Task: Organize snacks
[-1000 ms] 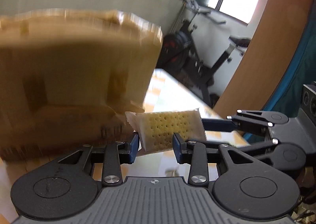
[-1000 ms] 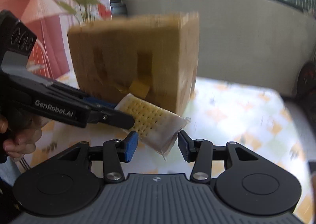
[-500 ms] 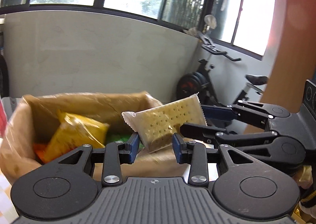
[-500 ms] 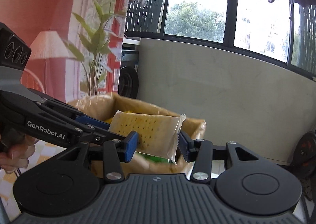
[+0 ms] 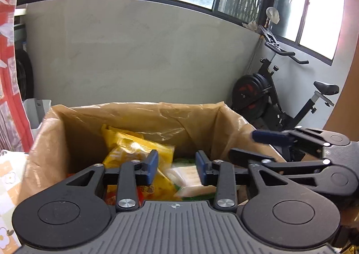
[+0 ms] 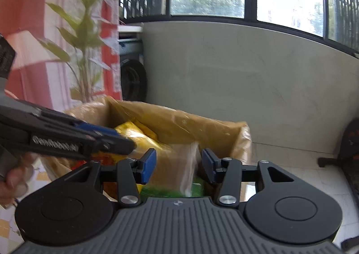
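A cardboard box lined with brown plastic stands in front of both grippers; it also shows in the right wrist view. Inside lie yellow snack bags, something green, and the cracker packet, blurred, low in the box. In the right wrist view the packet is a blur between the jaws, touching neither. My left gripper is open and empty above the box. My right gripper is open, and shows at the right of the left wrist view.
A grey low wall with windows stands behind the box. An exercise bike is at the right. A potted plant and red curtain are at the left. A checked tablecloth covers the table under the box.
Both grippers held the cracker packet over the box half a second ago. Both have opened, and the packet has dropped into the box.
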Available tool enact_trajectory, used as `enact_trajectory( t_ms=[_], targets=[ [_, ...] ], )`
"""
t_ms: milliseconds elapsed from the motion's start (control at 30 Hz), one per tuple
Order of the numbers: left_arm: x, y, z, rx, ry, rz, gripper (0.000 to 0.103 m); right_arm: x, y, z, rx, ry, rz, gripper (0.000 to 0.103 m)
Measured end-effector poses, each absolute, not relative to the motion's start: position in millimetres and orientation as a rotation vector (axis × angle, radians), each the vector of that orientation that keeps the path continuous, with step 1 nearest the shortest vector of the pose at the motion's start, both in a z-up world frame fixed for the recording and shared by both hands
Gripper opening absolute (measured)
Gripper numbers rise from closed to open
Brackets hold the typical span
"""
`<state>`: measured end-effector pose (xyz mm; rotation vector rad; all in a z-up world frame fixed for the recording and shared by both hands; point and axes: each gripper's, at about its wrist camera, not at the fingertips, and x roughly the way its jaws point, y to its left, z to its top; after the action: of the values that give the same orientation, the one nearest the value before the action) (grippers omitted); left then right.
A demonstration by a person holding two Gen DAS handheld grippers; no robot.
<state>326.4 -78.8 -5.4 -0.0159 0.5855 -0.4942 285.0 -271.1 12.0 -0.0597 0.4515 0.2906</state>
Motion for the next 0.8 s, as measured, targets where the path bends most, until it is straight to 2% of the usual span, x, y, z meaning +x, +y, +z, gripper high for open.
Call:
enact_trajectory(
  t_ms=[67,100,167,267,567,800],
  targets=[
    [323,-75,1,0.018,0.564,-0.484,0.054,281,-277,16,-0.047,0.444,0.279,0.074],
    [321,-74,5,0.043,0.549,-0.473,0.056,279,-279,18,-0.042,0.444,0.273,0.078],
    [315,-71,12,0.084,0.517,-0.446,0.07,274,-283,24,-0.032,0.439,0.266,0.082],
    [300,-66,26,0.101,0.473,-0.401,0.084,264,-289,34,-0.007,0.427,0.263,0.09],
    [251,-62,66,0.203,0.32,-0.261,0.088,225,-294,70,0.073,0.382,0.204,0.097],
    [201,-51,94,0.173,0.316,-0.289,0.088,186,-283,93,0.085,0.332,0.158,0.1]
  ],
)
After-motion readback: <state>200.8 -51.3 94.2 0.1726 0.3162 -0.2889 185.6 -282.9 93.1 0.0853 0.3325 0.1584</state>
